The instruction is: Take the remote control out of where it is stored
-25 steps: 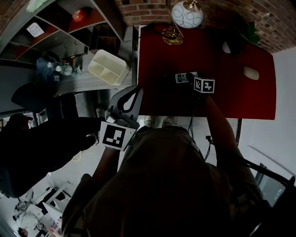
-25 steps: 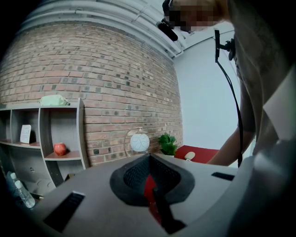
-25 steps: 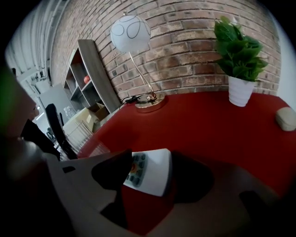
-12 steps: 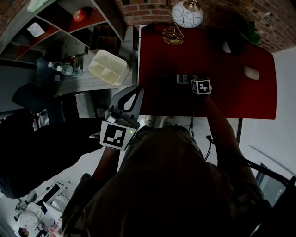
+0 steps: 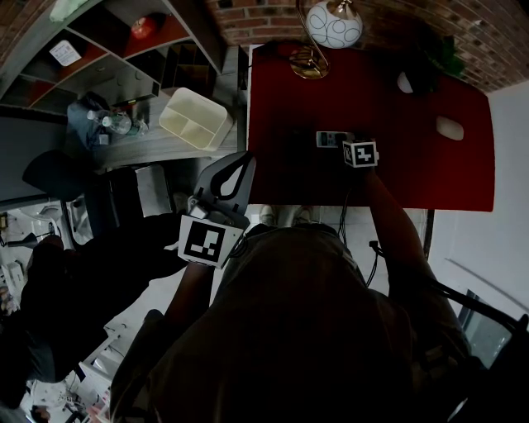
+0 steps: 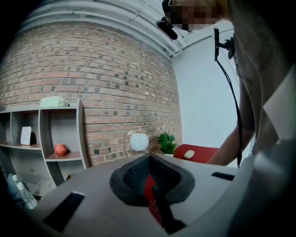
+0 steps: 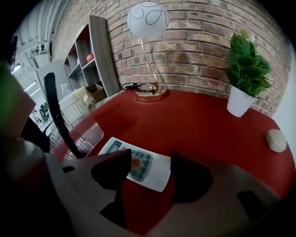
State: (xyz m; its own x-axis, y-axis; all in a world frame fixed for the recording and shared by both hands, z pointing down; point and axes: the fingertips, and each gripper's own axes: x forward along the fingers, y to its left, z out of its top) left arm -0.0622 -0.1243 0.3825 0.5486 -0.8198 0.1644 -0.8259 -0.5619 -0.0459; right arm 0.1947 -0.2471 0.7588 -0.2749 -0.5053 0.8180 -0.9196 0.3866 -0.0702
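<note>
The white remote control (image 7: pixel 138 163) with grey buttons and one orange button lies flat on the red table (image 7: pixel 203 120). In the head view the remote control (image 5: pixel 331 139) shows just left of my right gripper's marker cube. My right gripper (image 7: pixel 151 162) points down over it with its dark jaws open, one on each side of the remote's near half and not pressing on it. My left gripper (image 5: pixel 241 162) hangs off the table's left edge, level, with nothing in it. In its own view the left gripper (image 6: pixel 149 159) has its jaws closed together.
A clear ribbed plastic container (image 7: pixel 76 127) stands on the table just left of the remote. At the back are a globe lamp (image 5: pixel 335 25), a potted plant (image 7: pixel 245 65) and a pale oval object (image 7: pixel 276 140). A cream divided bin (image 5: pixel 194 118) and shelves (image 5: pixel 99 49) are to the left.
The right gripper has rolled a little and its marker cube has shifted slightly left. The remote looks flatter on the table than a second ago. The left gripper has not moved.
</note>
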